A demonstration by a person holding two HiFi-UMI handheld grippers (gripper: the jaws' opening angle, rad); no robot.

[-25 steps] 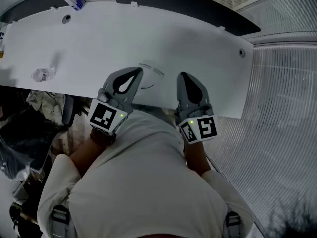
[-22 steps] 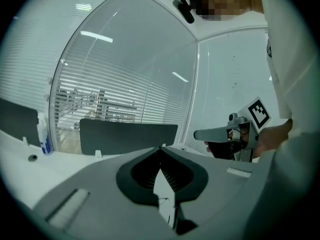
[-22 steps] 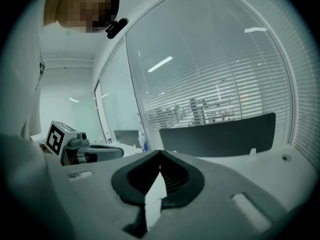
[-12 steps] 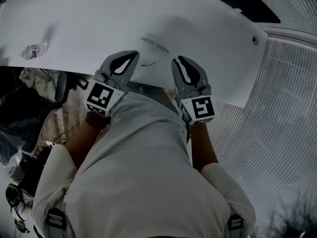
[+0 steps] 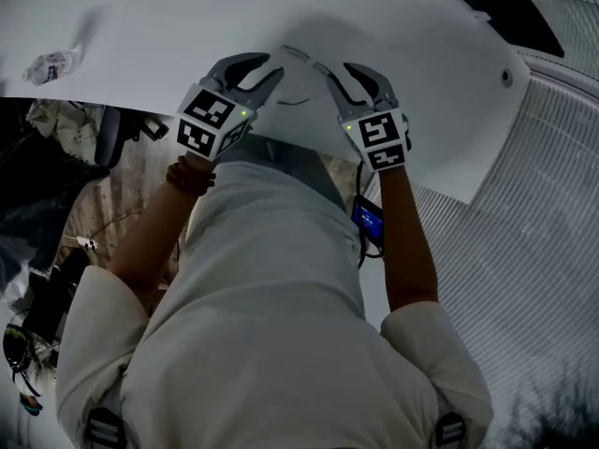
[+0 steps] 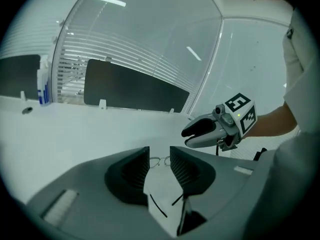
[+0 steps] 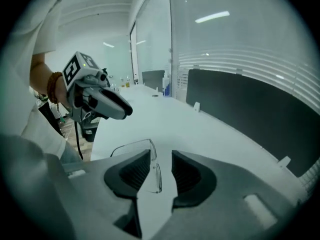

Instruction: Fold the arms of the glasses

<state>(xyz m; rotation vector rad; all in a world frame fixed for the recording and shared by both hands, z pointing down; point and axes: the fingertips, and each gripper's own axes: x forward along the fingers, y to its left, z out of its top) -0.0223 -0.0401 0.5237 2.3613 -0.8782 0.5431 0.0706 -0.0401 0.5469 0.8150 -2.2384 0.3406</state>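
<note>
White table (image 5: 187, 36) carries the glasses (image 5: 301, 61), which lie flat on it near the edge closest to my body. Their clear front faces away from me. Their arms are unfolded and reach back toward me, with thin dark tips. My left gripper (image 5: 265, 71) sits just left of the glasses and my right gripper (image 5: 339, 78) just right of them, both angled down and inward so the tips nearly meet over the frame. The left jaws are opening. Through their gap I see the frame just past the tips and the two dark arm ends below, and neither pad presses on anything. The right jaws are opening too. One lens and the frame's corner stand in line with their gap, untouched by the pads. Well beyond the glasses, a dark panel (image 6: 135, 91) stands along the table's far edge. A small bottle (image 6: 44, 86) stands near that panel's left end.
</note>
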